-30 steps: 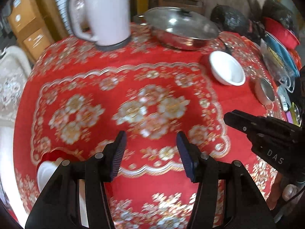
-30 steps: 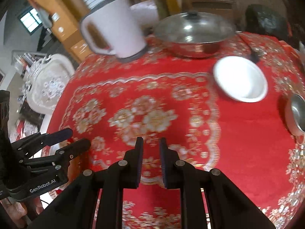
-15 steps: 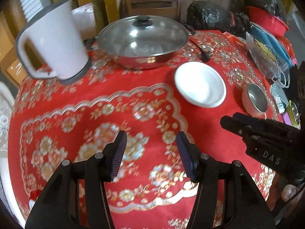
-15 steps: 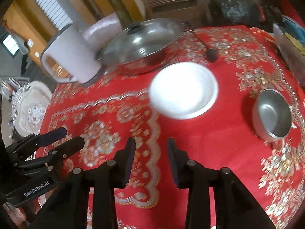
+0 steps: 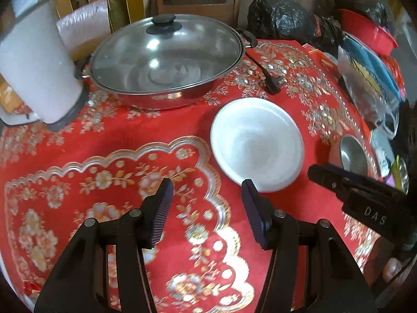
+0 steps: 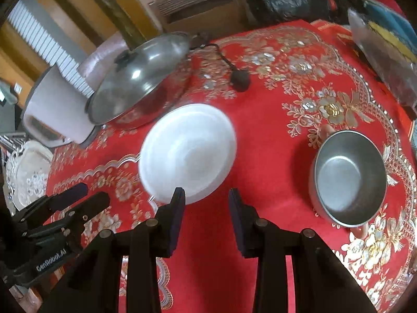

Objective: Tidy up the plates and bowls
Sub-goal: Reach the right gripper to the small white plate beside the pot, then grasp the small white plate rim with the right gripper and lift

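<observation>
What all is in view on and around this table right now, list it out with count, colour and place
white plate: one, white, mid-table, just ahead of both grippers
steel bowl: one, silver, empty, right of the plate
lidded pan: one, steel with glass lid and black knob, far side of table
electric kettle: one, white with grey base, far left
power plug: one, black with cord, between pan and plate
tablecloth: one, red with gold flowers, covering the table
black bags: two, behind the table
plastic packets: a pile, clear, blue and yellow, right edge
red basin: one, far right
left gripper: black, jaws opening, nothing between them
right gripper: black, open, empty
</observation>
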A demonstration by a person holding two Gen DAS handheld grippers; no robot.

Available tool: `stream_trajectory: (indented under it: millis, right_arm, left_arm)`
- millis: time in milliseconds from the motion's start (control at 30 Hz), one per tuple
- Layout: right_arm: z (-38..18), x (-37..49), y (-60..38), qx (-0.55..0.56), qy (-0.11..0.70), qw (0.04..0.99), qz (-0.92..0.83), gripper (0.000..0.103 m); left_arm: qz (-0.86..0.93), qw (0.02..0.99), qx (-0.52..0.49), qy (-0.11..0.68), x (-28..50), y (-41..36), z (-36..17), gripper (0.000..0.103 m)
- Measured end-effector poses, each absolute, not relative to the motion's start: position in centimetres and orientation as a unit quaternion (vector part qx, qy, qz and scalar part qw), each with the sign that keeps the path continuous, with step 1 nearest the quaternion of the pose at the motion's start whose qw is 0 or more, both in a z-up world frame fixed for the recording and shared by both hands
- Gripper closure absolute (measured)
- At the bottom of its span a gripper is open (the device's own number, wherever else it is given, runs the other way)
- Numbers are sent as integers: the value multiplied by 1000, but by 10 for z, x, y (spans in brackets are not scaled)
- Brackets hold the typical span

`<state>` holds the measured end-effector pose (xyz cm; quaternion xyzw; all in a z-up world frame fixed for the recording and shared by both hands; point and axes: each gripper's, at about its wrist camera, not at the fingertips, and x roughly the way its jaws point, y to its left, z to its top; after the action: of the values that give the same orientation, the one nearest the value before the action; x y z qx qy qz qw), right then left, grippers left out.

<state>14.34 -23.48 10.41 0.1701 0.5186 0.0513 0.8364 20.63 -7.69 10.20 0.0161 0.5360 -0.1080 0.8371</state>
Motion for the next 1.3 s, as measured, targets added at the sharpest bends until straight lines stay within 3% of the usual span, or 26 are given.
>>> stream_trajectory:
  millis: [67,667,1300]
  right_arm:
    - [100,148,-240,183,520,833,50,68]
    - [72,186,-252,207,540,815,44,68]
    - [66,200,-243,196,537,819,47,68]
  left_arm:
    - [-109,838,12,534,212,-81,100,33]
    - [-110,806,-5,582,246,-96,54,33]
    - [-106,804,-7,585,250,-102,43,33]
